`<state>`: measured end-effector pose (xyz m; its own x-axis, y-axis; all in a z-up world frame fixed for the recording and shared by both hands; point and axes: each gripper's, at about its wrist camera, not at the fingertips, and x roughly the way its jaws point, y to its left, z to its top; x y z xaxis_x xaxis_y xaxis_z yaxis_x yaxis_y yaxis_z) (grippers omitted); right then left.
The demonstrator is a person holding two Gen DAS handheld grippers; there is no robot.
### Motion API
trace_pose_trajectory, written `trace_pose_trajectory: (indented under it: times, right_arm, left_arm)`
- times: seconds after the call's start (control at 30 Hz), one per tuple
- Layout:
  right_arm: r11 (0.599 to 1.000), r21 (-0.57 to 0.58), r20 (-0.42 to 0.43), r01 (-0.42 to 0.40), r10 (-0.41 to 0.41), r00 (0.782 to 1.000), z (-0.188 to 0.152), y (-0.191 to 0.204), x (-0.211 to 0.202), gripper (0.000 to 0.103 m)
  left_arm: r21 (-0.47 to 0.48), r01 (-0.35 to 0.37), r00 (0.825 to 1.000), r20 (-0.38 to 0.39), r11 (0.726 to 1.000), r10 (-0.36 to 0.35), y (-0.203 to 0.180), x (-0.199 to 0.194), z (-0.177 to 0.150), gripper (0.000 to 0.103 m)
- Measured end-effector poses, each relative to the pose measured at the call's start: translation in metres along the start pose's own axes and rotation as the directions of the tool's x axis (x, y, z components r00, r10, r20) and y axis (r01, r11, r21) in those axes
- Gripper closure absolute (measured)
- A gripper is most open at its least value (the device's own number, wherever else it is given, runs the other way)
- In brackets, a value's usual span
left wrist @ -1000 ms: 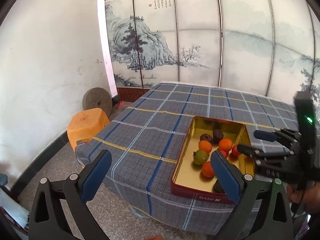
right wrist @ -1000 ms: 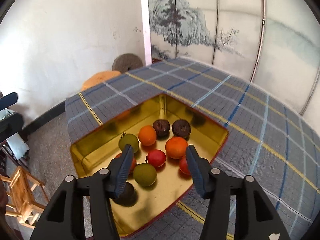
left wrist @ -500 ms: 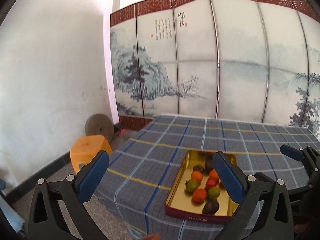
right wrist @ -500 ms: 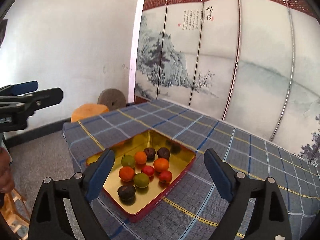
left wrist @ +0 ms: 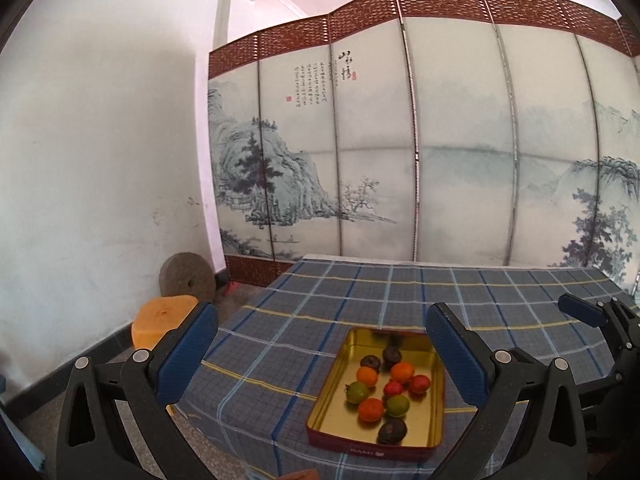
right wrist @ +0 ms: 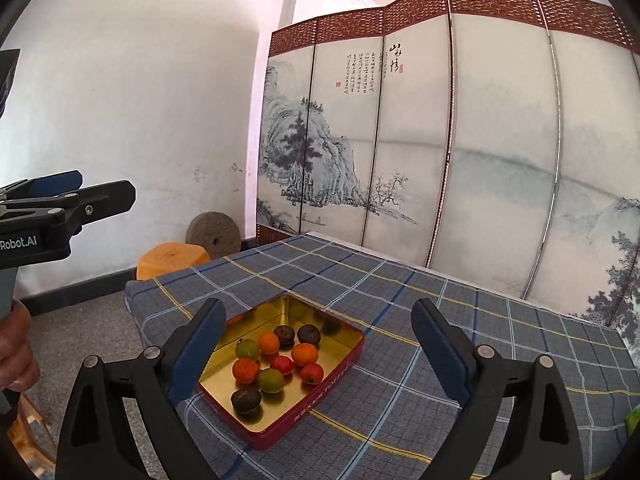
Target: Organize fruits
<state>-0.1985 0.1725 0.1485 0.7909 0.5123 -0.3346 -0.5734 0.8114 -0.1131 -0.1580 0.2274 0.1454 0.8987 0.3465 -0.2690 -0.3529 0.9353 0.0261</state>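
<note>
A gold tin tray with a red rim (left wrist: 332, 390) (right wrist: 344, 354) sits on the plaid tablecloth near the table's front edge. It holds several small fruits: orange ones (left wrist: 370, 409) (right wrist: 245, 370), green ones (left wrist: 397, 405) (right wrist: 271, 380), red ones (left wrist: 419, 383) (right wrist: 311, 372) and dark brown ones (left wrist: 392, 430) (right wrist: 246, 400). My left gripper (left wrist: 322, 352) is open and empty, held back and above the tray. My right gripper (right wrist: 319, 350) is open and empty, also raised away from the tray. Each gripper shows at the edge of the other's view.
The table with the blue-grey plaid cloth (left wrist: 460, 300) (right wrist: 460, 320) stands before a painted folding screen (left wrist: 440, 160). An orange stool (left wrist: 164, 320) (right wrist: 172, 258) and a round millstone (left wrist: 186, 278) (right wrist: 214, 232) stand on the floor at the left wall.
Both grippers have pulled back and up from the tray. The right gripper has opened wide from a narrower gap over the fruits. The fruits have not moved.
</note>
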Motion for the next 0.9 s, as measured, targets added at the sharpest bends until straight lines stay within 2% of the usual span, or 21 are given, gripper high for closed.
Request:
trace_pose_trajectory:
  times: [0.9]
  right_arm:
    - [1.000,0.007,-0.002,0.012,-0.012,1.000,-0.0022,-0.0057,-0.0060,0.010]
  left_arm:
    - [0.001,0.006,0.999,-0.040,1.000,-0.006,-0.0055,-0.0025,-0.0016,0.000]
